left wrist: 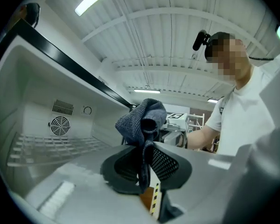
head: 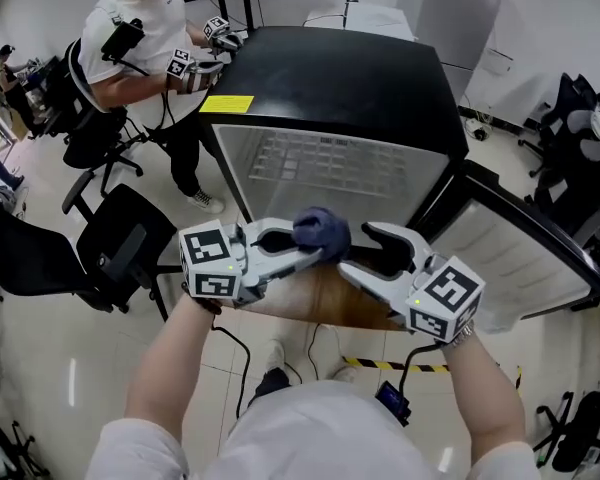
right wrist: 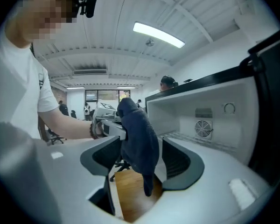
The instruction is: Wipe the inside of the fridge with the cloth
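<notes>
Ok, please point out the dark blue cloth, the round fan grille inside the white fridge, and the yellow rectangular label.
Dark blue cloth (head: 321, 232): head view, its bunched top.
Round fan grille (left wrist: 59, 125): left gripper view, its centre.
Yellow rectangular label (head: 226, 104): head view, its middle.

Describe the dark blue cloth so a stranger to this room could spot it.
Find the black-topped fridge standing open. Before its white interior the grey left gripper meets the open right gripper, and the dark blue cloth is bunched in the left one's shut jaws. It alone is soft and crumpled.
</notes>
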The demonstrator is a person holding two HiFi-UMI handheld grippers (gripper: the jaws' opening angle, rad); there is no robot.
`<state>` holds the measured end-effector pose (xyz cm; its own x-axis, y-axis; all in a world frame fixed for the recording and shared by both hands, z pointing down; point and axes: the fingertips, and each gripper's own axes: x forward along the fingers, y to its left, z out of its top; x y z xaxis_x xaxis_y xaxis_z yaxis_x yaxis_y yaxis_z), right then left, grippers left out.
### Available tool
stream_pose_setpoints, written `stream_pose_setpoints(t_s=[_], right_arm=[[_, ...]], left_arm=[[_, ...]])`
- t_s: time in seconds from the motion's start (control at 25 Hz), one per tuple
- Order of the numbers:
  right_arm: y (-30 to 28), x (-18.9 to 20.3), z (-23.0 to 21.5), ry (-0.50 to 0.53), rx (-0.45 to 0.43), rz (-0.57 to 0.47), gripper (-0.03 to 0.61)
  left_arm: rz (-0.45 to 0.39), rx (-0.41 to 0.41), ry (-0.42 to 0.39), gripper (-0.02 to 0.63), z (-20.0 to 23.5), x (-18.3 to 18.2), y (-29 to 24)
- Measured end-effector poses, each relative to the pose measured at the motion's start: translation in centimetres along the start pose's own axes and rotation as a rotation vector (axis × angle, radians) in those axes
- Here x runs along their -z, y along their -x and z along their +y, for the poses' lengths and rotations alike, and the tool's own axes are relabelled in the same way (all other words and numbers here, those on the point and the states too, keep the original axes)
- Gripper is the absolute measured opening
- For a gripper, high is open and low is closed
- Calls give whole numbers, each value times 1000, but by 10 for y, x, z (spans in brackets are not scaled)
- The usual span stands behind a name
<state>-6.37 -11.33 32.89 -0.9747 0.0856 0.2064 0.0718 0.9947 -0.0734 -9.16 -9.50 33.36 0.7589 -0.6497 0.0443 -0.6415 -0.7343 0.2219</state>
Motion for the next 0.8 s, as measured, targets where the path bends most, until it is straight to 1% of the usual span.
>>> stream_pose_setpoints(t_s=[0.16,0.28,0.36,0.44,0.6,0.68,0.8], right_arm=[[-31,0,25,-4,-113,40,291],[-47,1,45,-8,-188,63,291],[-57,-3,51,5,-214,54,286],[-67,-7,55,17,-218,35,261],[-86,-8,59,23,-200,16,176],[-94,-5,61,31,-195,24,163],[-105,-1,64,34,-192,40,163]], left_arm=[[22,68,43,52,-6,4,27],[37,94,68,52,-8,10,40],[39,95,70,52,-5,8,48],[35,88,66,52,-1,7,59],[42,89,68,52,2,10,78],[47,98,74,52,2,13,83],[53,104,80,52,4,18,91]])
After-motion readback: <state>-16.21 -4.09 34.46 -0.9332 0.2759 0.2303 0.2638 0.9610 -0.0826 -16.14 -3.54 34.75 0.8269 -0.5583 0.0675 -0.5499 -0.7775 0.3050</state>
